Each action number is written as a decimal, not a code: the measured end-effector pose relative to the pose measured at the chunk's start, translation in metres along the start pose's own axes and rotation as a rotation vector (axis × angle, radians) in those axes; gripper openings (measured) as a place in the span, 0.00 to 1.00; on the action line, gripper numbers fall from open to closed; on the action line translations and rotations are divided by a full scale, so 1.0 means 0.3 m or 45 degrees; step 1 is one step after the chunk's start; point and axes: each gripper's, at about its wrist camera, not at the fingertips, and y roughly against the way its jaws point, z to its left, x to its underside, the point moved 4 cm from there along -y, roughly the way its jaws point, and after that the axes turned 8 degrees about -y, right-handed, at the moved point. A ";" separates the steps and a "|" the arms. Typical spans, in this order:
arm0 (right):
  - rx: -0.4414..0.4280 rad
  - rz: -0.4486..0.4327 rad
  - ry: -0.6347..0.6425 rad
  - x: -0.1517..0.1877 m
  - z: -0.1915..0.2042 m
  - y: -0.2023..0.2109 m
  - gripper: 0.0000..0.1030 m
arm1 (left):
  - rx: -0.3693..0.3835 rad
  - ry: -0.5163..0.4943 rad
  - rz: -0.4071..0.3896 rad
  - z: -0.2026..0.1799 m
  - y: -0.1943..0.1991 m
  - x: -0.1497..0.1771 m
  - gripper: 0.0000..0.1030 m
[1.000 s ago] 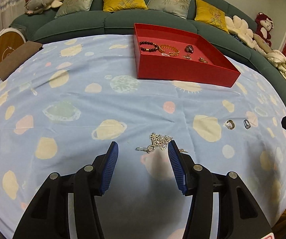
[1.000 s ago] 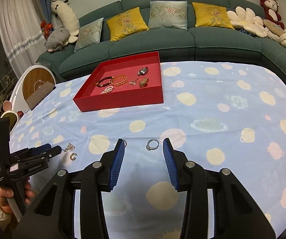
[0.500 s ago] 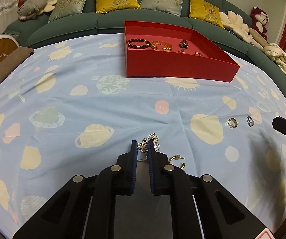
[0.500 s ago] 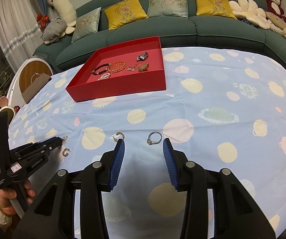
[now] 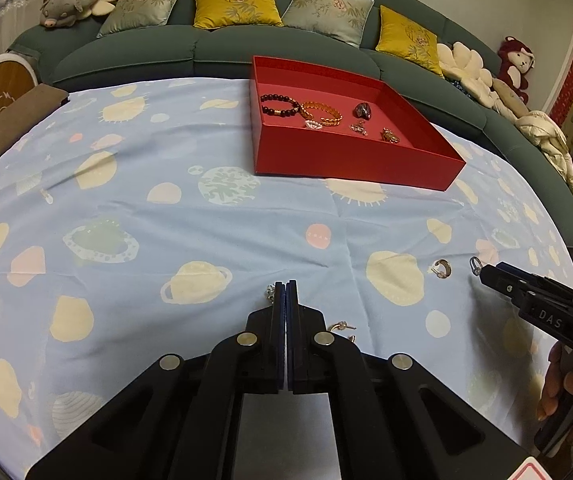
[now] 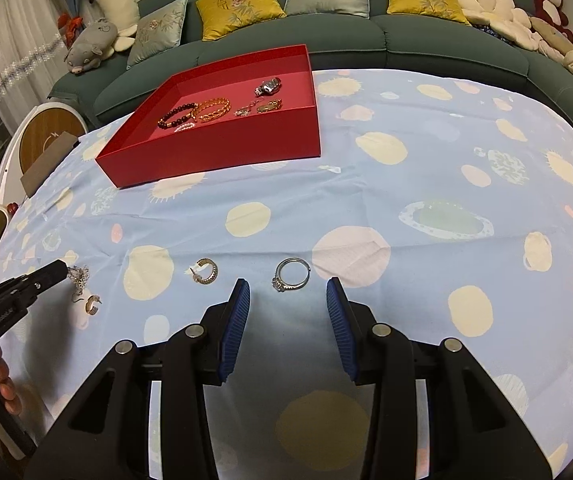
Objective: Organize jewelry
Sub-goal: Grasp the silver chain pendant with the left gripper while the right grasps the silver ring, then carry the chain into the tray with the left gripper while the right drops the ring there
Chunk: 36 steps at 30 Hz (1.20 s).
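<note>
Now, left jaws pinching silver filigree chain point(image 6: 79, 276), right jaws wide, facing silver ring point(image 6: 292, 275)

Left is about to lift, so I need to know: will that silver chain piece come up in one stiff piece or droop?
Likely droop: the silver chain piece looks made of small linked parts bunched loosely on the tablecloth. The left gripper is shut on one end only, so the rest probably hangs and swings. It looks light; a snag on the nearby earring seems possible.
</note>
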 end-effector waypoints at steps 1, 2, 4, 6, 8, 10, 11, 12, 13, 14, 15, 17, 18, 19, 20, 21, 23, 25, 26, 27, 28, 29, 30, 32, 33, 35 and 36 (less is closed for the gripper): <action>0.008 0.000 0.006 -0.002 0.002 -0.007 0.38 | 0.003 0.002 -0.003 0.002 0.003 0.000 0.00; 0.013 0.001 0.010 -0.004 0.004 -0.014 0.38 | 0.004 0.004 -0.005 0.004 0.007 -0.001 0.00; 0.023 0.002 0.015 -0.007 0.006 -0.026 0.37 | 0.008 0.007 -0.010 0.007 0.015 -0.002 0.00; 0.028 0.005 0.021 -0.009 0.011 -0.038 0.35 | 0.008 0.010 -0.014 0.011 0.020 -0.003 0.00; 0.031 0.008 0.033 -0.009 0.019 -0.047 0.33 | 0.012 0.014 -0.015 0.016 0.023 -0.004 0.00; 0.039 0.013 0.050 -0.005 0.030 -0.055 0.29 | 0.018 0.019 -0.015 0.018 0.025 -0.004 0.00; 0.048 0.009 0.062 -0.004 0.034 -0.056 0.28 | 0.018 0.020 -0.017 0.018 0.027 -0.005 0.00; 0.057 0.006 0.074 -0.003 0.038 -0.058 0.25 | 0.021 0.019 -0.019 0.018 0.029 -0.005 0.00; 0.063 0.004 0.083 -0.002 0.040 -0.059 0.24 | 0.023 0.018 -0.021 0.017 0.031 -0.006 0.00; 0.066 0.002 0.085 -0.003 0.042 -0.061 0.24 | 0.025 0.018 -0.024 0.017 0.034 -0.006 0.00; 0.068 0.000 0.083 -0.005 0.039 -0.061 0.22 | 0.029 0.017 -0.026 0.016 0.035 -0.008 0.00; 0.073 -0.003 0.080 -0.009 0.033 -0.063 0.20 | 0.031 0.015 -0.029 0.013 0.039 -0.008 0.00; 0.070 -0.003 0.076 -0.009 0.031 -0.063 0.19 | 0.035 0.014 -0.030 0.013 0.042 -0.007 0.00; 0.070 -0.004 0.076 -0.010 0.030 -0.062 0.19 | 0.036 0.016 -0.031 0.012 0.043 -0.008 0.00; 0.075 -0.006 0.080 -0.009 0.031 -0.061 0.19 | 0.037 0.017 -0.033 0.013 0.045 -0.009 0.00; 0.076 -0.006 0.082 -0.008 0.032 -0.060 0.19 | 0.039 0.017 -0.035 0.012 0.047 -0.011 0.00; 0.070 -0.008 0.078 -0.008 0.033 -0.055 0.19 | 0.044 0.022 -0.040 0.011 0.052 -0.019 0.00; 0.062 -0.022 0.071 -0.013 0.032 -0.041 0.19 | 0.054 0.030 -0.050 0.008 0.060 -0.029 0.00; 0.054 -0.029 0.066 -0.016 0.032 -0.033 0.19 | 0.061 0.032 -0.056 0.006 0.066 -0.034 0.00; 0.044 -0.038 0.060 -0.022 0.033 -0.022 0.19 | 0.066 0.034 -0.061 0.003 0.071 -0.040 0.00; 0.033 -0.050 0.054 -0.029 0.035 -0.008 0.19 | 0.074 0.034 -0.068 -0.002 0.078 -0.049 0.00; 0.020 -0.062 0.049 -0.037 0.039 0.006 0.19 | 0.080 0.032 -0.077 -0.008 0.086 -0.058 0.00; 0.006 -0.076 0.047 -0.046 0.045 0.022 0.19 | 0.085 0.030 -0.088 -0.012 0.094 -0.068 0.00; -0.028 -0.107 0.047 -0.067 0.060 0.058 0.19 | 0.100 0.022 -0.116 -0.027 0.117 -0.093 0.00; -0.045 -0.125 0.050 -0.079 0.069 0.077 0.19 | 0.109 0.020 -0.133 -0.033 0.130 -0.109 0.00; -0.076 -0.156 0.049 -0.106 0.086 0.112 0.19 | 0.129 0.016 -0.165 -0.047 0.155 -0.146 0.00; -0.093 -0.168 0.046 -0.122 0.093 0.127 0.19 | 0.143 0.013 -0.184 -0.054 0.168 -0.170 0.00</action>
